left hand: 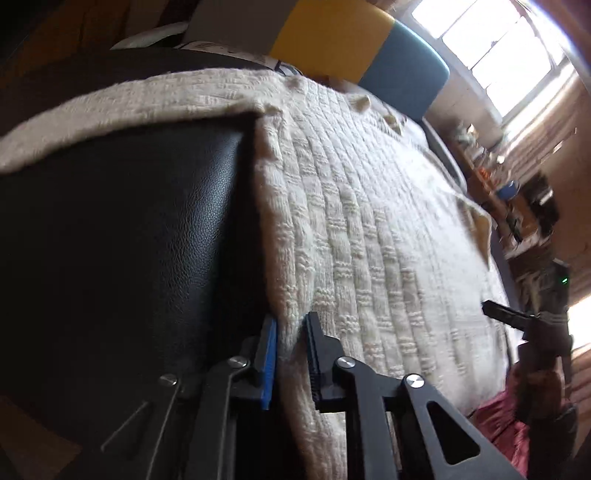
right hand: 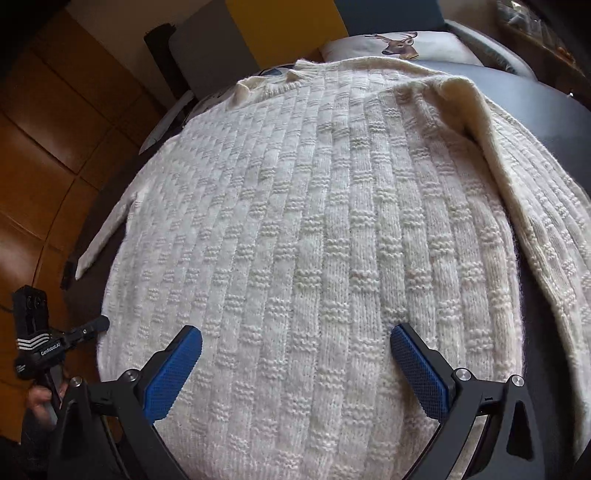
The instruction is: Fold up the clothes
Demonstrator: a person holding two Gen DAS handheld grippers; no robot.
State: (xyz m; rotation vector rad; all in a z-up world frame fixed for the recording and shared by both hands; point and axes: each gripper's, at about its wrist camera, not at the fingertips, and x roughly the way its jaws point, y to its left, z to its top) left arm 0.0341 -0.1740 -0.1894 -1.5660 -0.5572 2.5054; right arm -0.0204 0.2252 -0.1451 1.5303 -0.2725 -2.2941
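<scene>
A cream knit sweater (left hand: 369, 221) lies spread flat on a black leather surface (left hand: 129, 240). My left gripper (left hand: 291, 347) is at the sweater's side edge near the hem, and its jaws are shut on that thick knit edge. In the right wrist view the sweater (right hand: 295, 203) fills the frame with its collar at the far end. One sleeve (right hand: 517, 206) lies folded in along the right side, and the other sleeve (right hand: 103, 236) stretches out to the left. My right gripper (right hand: 295, 334) hovers open and wide over the lower body of the sweater with nothing between its blue pads (right hand: 177, 369).
A deer-print pillow (right hand: 395, 44) lies beyond the collar. Yellow and blue panels (left hand: 332, 33) stand behind it. Wooden floor (right hand: 44, 129) runs along the left. A red cloth (left hand: 498, 417) sits near the right hand. A bright window (left hand: 498, 48) and a cluttered shelf (left hand: 509, 192) are far right.
</scene>
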